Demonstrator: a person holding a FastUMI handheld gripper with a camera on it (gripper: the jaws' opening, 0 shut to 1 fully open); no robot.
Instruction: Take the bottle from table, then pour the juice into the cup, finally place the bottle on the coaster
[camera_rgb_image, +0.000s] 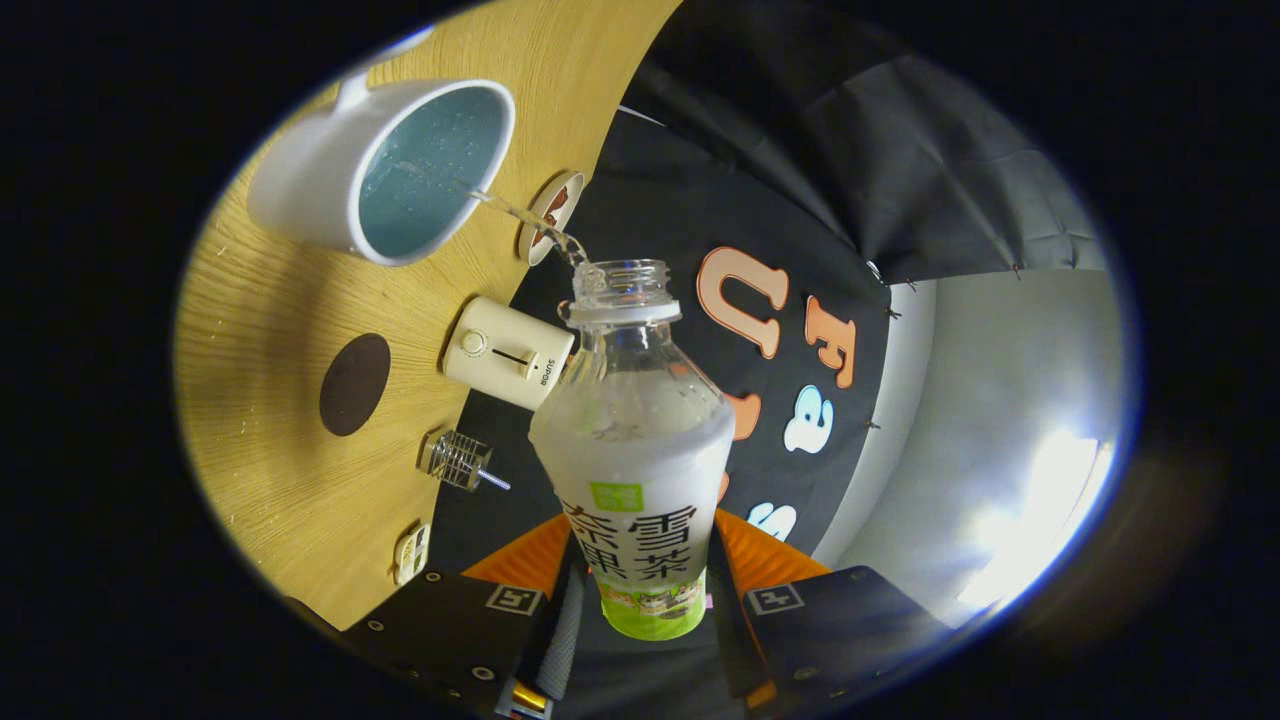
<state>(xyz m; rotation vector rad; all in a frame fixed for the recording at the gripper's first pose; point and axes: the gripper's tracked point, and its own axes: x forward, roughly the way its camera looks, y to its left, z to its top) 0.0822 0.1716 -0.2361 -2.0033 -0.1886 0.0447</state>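
While the hand-held gripper is clenched on the bottle, both fingers pressing its labelled lower body from either side, the bottle stands between them with its open, capless neck pointing away toward the cup; a thin clear stream leaves the mouth and runs into the cup, whose pale blue inside shows liquid and droplets; the cup is white, with a handle on its far side, and sits on the bench, well beyond the fingertips. The bench is light wood with a visible grain, and the whole scene appears rolled sideways in the gripper view; on it, between cup and fingers, lies a dark round coaster, flat and bare; nearer the bench's edge are a small cream appliance with a knob, a round disc with a reddish mark beside the stream, a small metal wire piece, and a little white item close to the fingers. Behind the bench hangs the booth's black cloth wall; past it is a pale grey surface with a bright glare.
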